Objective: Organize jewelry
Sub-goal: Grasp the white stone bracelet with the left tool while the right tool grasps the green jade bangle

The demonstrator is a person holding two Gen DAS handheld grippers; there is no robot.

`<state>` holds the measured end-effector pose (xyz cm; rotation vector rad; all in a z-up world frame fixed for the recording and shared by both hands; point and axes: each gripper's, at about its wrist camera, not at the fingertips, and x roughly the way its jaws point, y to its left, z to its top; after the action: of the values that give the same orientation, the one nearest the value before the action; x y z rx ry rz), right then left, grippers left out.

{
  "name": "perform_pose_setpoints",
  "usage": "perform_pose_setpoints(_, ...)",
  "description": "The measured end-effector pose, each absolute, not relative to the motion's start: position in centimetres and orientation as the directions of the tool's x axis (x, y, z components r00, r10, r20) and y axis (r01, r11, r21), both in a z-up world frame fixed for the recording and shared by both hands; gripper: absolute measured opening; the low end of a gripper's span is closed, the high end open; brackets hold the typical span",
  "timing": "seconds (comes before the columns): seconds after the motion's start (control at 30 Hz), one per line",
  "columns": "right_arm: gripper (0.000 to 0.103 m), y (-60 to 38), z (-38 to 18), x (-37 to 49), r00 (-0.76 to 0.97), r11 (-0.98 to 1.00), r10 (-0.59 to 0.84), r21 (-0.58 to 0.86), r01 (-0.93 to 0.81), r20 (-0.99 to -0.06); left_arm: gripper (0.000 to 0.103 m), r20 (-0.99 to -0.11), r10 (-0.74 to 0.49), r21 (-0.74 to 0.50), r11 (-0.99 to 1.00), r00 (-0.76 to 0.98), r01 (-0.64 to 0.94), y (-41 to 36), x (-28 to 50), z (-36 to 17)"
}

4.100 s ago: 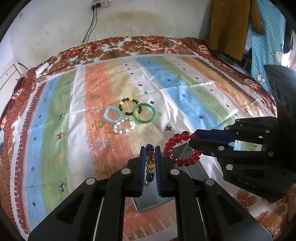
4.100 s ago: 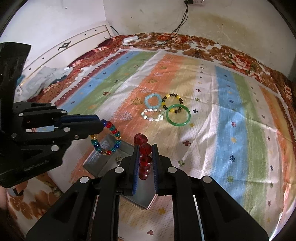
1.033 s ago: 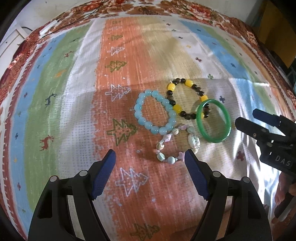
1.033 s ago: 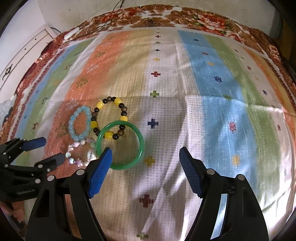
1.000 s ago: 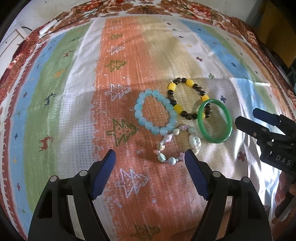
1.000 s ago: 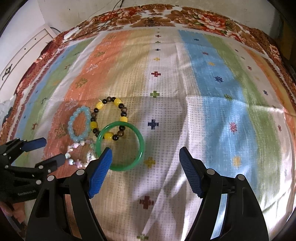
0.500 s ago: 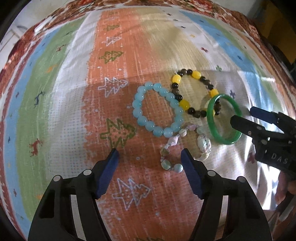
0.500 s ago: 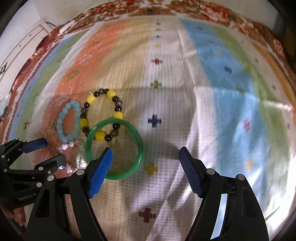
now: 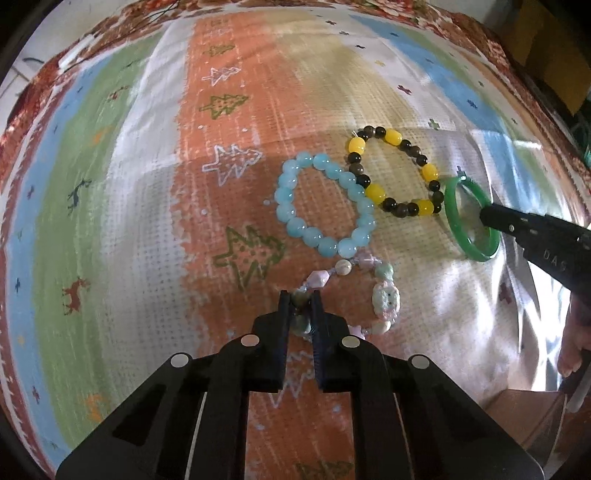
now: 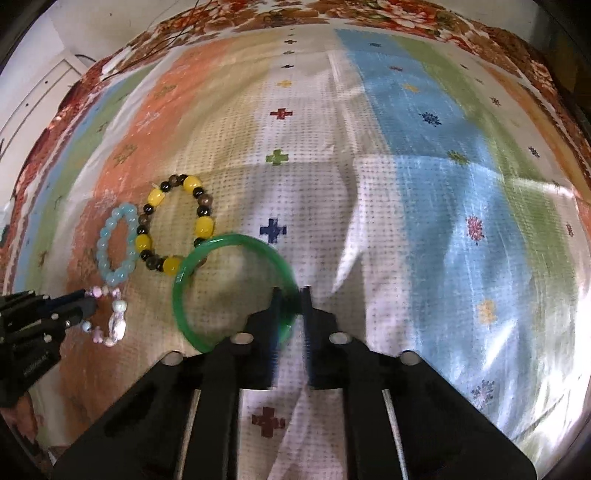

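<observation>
Several bracelets lie on a striped cloth. My left gripper is shut on the near side of the pastel stone bracelet, which also shows in the right wrist view. My right gripper is shut on the right rim of the green bangle; the bangle and the right gripper show at the right of the left wrist view. The light blue bead bracelet and the yellow-and-black bead bracelet lie flat just beyond. All still rest on the cloth.
The striped cloth with small cross and tree patterns covers the bed. A floral border runs along the far edge. The left gripper enters the right wrist view from the left.
Both grippers have come down and closed: the left on the pastel stone bracelet, the right on the green bangle. Earlier, both held other bracelets above a metal tray.
</observation>
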<state>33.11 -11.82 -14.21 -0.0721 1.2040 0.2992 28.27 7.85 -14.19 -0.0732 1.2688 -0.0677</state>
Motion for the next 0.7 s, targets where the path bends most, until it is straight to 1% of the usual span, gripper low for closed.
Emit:
perform_pose_setpoints(0.13,0.008,-11.9,-13.1,32.1,0.326,0.946,0.217,0.116,-0.302,-0.920,0.010,-0.938,-0.115,-0.114,0.993,0.328,0.021,8.6,27.1,-12.4)
perform_pose_setpoints(0.23,0.008,-11.3,-12.2,31.1,0.334,0.937,0.229,0.113,-0.332,-0.914,0.010,-0.922,-0.132,-0.144,0.990,0.363,-0.006,9.7,26.3,-10.7)
perform_pose_setpoints(0.47,0.008,-11.0,-10.0,29.4,0.374,0.928,0.248,0.109,-0.356,-0.894,0.010,-0.900,-0.155,-0.176,0.984,0.407,-0.015,9.7,25.0,-8.8)
perform_pose_setpoints(0.7,0.008,-11.6,-7.0,27.2,0.421,0.918,0.293,0.128,-0.376,-0.858,0.011,-0.883,-0.143,-0.151,0.988,0.447,0.018,8.0,24.1,-6.7)
